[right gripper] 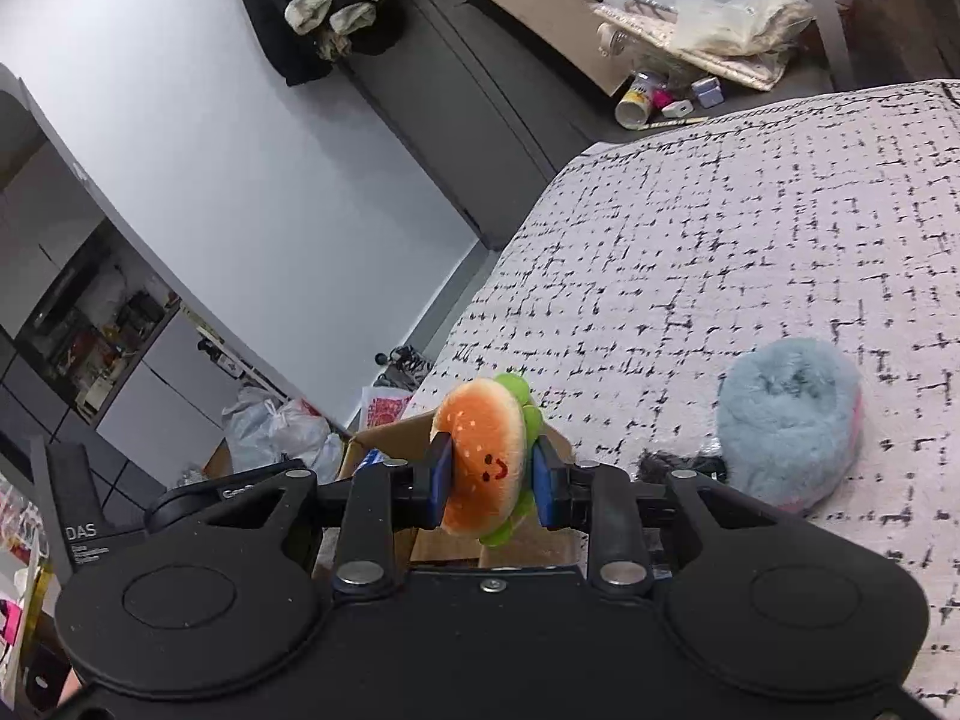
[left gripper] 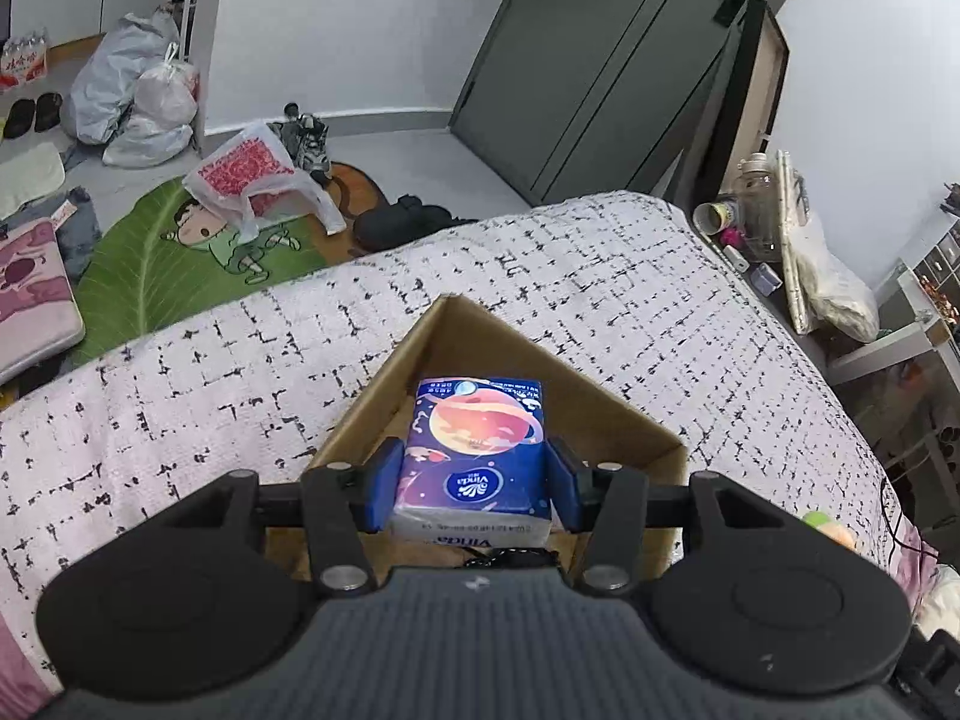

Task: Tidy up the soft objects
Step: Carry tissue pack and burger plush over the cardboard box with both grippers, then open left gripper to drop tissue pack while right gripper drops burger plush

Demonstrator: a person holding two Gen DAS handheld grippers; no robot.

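Over the cardboard box [left gripper: 384,396] on the bed, the left gripper [left gripper: 474,483] clamps a tissue pack [left gripper: 477,450] by its long sides, long axis pointing away. Rightward, the right gripper [right gripper: 489,477] squeezes a burger plush [right gripper: 483,456] held on edge, face toward the camera.

My left claw [left gripper: 474,483] and the tissue pack [left gripper: 477,450] it grips cover most of the floor of the cardboard box [left gripper: 624,420]. From my right claw [right gripper: 489,477] only a corner of that box [right gripper: 390,441] shows. The burger plush [right gripper: 483,456] hides its far side. The dark thing [right gripper: 678,467] beside the blue fluffy slipper [right gripper: 789,420] I cannot identify.
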